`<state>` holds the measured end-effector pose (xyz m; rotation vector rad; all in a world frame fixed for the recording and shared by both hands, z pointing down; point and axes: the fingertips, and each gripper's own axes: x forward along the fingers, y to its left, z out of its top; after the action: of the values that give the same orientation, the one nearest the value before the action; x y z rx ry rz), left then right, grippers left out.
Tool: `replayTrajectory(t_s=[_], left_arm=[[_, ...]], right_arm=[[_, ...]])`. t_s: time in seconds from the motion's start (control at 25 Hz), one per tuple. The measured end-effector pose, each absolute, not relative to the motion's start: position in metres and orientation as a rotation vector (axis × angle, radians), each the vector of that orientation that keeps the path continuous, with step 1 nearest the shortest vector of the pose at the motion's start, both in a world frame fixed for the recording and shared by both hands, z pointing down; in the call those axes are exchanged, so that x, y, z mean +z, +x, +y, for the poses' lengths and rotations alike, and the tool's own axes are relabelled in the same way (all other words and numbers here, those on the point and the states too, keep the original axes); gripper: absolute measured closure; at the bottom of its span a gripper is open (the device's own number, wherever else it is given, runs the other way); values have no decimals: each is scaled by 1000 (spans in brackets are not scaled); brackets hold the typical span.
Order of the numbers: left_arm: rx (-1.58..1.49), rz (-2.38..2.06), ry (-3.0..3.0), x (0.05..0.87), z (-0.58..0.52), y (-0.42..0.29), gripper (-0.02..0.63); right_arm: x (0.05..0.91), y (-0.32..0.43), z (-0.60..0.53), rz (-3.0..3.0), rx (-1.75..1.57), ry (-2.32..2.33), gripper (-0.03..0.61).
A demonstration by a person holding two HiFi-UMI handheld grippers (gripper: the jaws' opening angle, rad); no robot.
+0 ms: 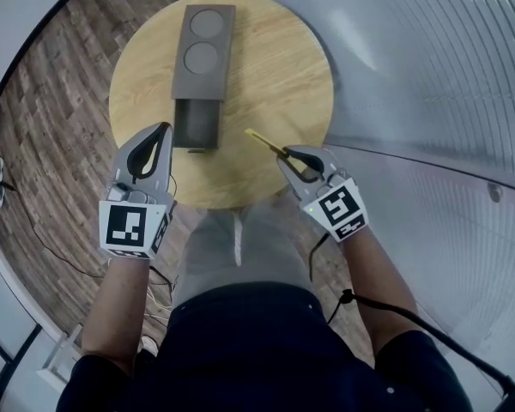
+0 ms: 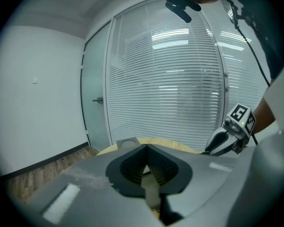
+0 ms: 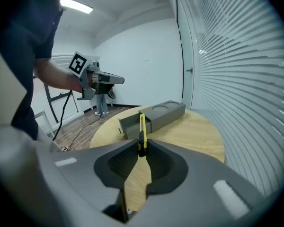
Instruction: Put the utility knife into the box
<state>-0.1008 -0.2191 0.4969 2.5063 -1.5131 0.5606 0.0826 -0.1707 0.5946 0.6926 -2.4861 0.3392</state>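
Note:
A grey box point(image 1: 204, 45) with two round recesses on its lid lies on the round wooden table point(image 1: 275, 67). Its drawer point(image 1: 196, 123) is pulled out toward me. My right gripper point(image 1: 290, 154) is shut on a yellow utility knife point(image 1: 266, 142), held just above the table to the right of the drawer. In the right gripper view the knife point(image 3: 141, 129) sticks out past the jaws point(image 3: 142, 148) and points at the open drawer point(image 3: 132, 124). My left gripper point(image 1: 163, 129) hovers at the table's near left edge beside the drawer, shut and holding nothing point(image 2: 146, 148).
A glass wall with blinds point(image 1: 446, 75) curves close round the table's right side. Wood floor point(image 1: 43, 101) with loose cables point(image 1: 60, 247) lies to the left. A white frame point(image 1: 9, 333) stands at the lower left.

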Motion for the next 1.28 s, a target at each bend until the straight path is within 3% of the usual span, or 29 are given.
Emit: replayTrajectory(t_s=[0.88, 1.28], left_arm=[[461, -1643, 2647, 369, -192, -118, 611], [450, -1717, 2616, 368, -184, -138, 611]], right_arm=[[464, 55, -165, -2613, 242, 772, 515], [459, 43, -173, -2629, 205, 740, 515]])
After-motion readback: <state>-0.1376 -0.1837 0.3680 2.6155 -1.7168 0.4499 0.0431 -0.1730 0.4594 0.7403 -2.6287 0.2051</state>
